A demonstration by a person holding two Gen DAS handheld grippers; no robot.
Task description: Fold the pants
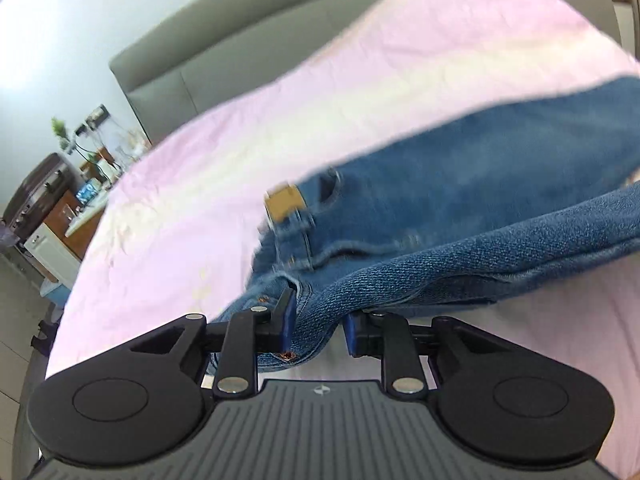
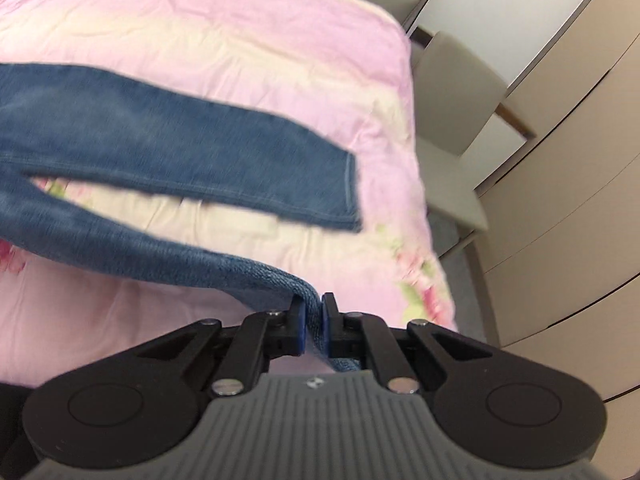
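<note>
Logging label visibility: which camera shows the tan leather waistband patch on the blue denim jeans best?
The left wrist view: the tan leather patch faces it, slightly blurred, above the left gripper clamping the blue denim jeans. The right wrist view shows only legs, none of the patch.

Two matching black-and-grey handheld grippers

The left gripper (image 1: 319, 322) and right gripper (image 2: 314, 320) each have black linkage arms with silver round pivot pins, blue pads (image 1: 289, 318) on the fingertips, two black discs at the near corners, and a grey ribbed centre plate bearing a small white emblem.
</note>
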